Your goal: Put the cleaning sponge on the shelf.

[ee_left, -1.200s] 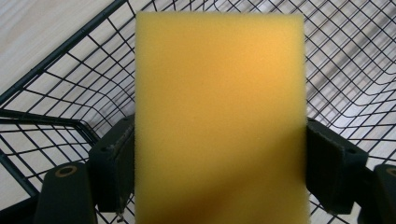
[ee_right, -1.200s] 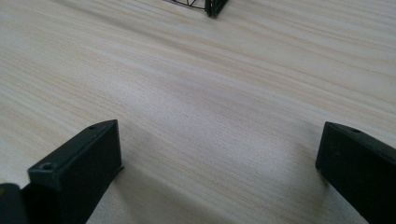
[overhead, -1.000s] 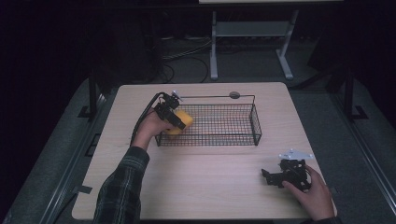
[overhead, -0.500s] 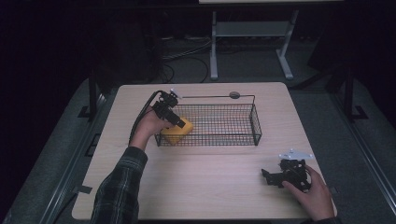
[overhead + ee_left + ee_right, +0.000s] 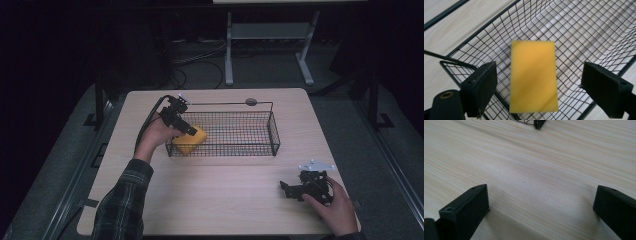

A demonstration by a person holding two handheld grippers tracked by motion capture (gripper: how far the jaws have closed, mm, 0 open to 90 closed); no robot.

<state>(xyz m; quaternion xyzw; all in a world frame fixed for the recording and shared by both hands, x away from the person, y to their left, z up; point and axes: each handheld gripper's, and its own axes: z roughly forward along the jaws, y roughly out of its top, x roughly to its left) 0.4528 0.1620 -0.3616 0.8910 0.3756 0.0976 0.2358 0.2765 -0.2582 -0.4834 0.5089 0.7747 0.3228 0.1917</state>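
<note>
A black wire basket (image 5: 235, 132) stands on the pale wooden surface (image 5: 215, 195), toward the far edge and roughly midway between the left and right edges. A yellow sponge (image 5: 190, 141) lies in the basket's left end, close to the near left corner of the mesh.

The left gripper (image 5: 186, 127) hangs over that end of the basket, held by the person's left hand (image 5: 155, 136), with a plaid sleeve (image 5: 122, 205) reaching in from the surface's near edge. In the left gripper view its jaws stand wide apart, one on each side of the yellow sponge (image 5: 533, 77) and clear of it; the sponge lies flat on the basket (image 5: 584, 37) floor below them.

The right gripper (image 5: 290, 189) rests near the surface's near right corner, well apart from the basket, in the person's right hand (image 5: 335, 207). In the right gripper view its jaws are spread wide with nothing between them, lying low over the bare surface (image 5: 536, 170), and a corner of the basket (image 5: 536, 123) shows at the top edge.
</note>
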